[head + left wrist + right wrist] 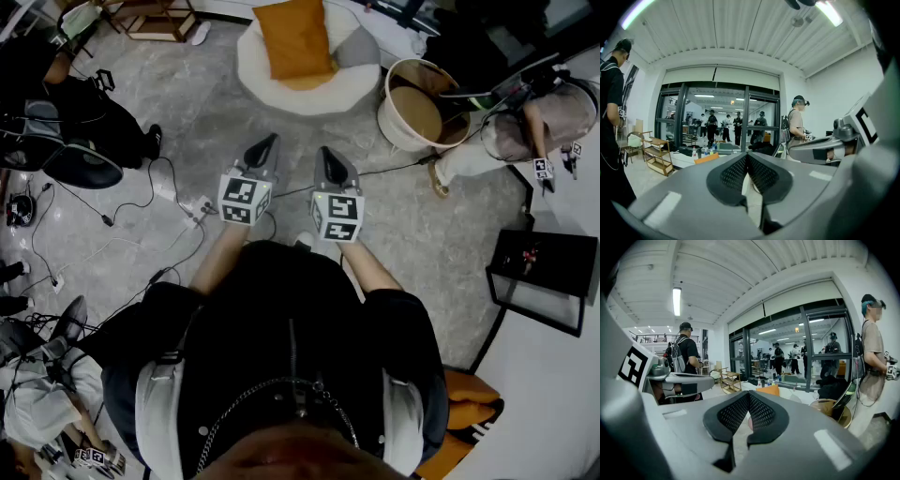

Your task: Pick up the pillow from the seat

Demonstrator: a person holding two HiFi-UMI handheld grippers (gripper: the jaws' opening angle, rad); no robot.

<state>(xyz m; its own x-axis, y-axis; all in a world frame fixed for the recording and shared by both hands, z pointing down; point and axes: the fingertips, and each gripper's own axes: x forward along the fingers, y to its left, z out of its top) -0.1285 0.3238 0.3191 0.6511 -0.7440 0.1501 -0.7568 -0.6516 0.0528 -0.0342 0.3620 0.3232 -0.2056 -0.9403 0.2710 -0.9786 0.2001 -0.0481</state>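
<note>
Straight ahead of both tongs and well apart from them, the pillow (295,37) lay on the seat (281,86), its long axis running away from me. The left tongs (271,142) and right tongs (324,154) were clenched and empty, about equally near. The basket (397,120) stood right of the seat, contents unclear.

Left forearm (214,258) and right forearm (370,267) reach forward. Left gripper (270,142) and right gripper (325,155) sit side by side, close but apart, pointing ahead, slightly down. Both jaw pairs are closed, empty. The wrists are hidden behind the marker cubes (245,199), so their bend is unclear.
</note>
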